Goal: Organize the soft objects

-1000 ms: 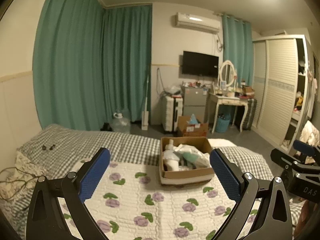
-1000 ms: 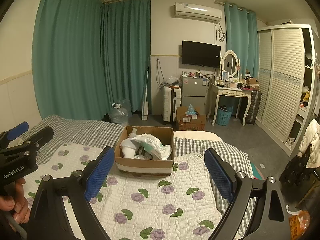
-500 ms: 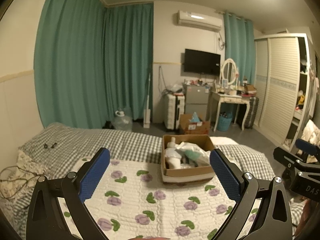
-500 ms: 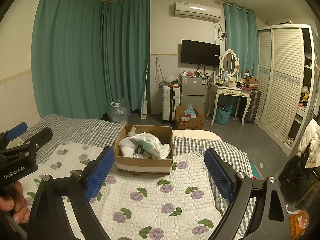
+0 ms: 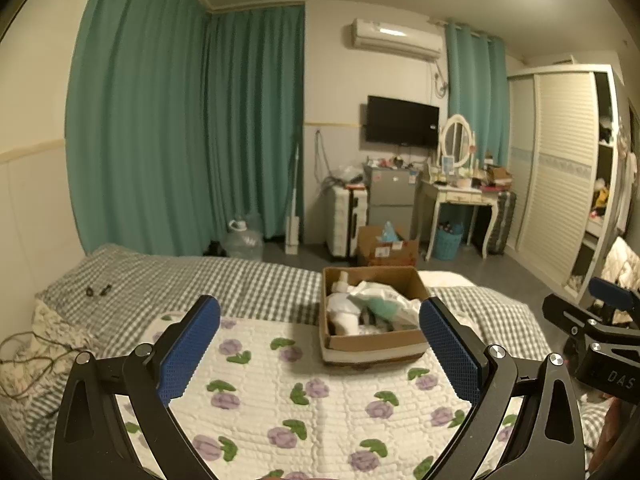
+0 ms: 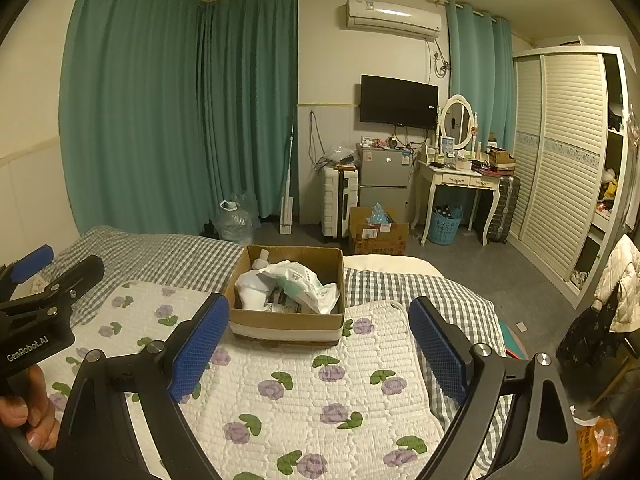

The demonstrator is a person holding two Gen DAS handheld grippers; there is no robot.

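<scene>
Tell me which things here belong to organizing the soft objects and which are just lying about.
For the job:
- cardboard box on the bed
- white plastic bag and other items inside it
- floral quilt
- left claw and right claw, both open and empty

Just lying about:
- water jug
- white suitcase
- blue basket
- TV
</scene>
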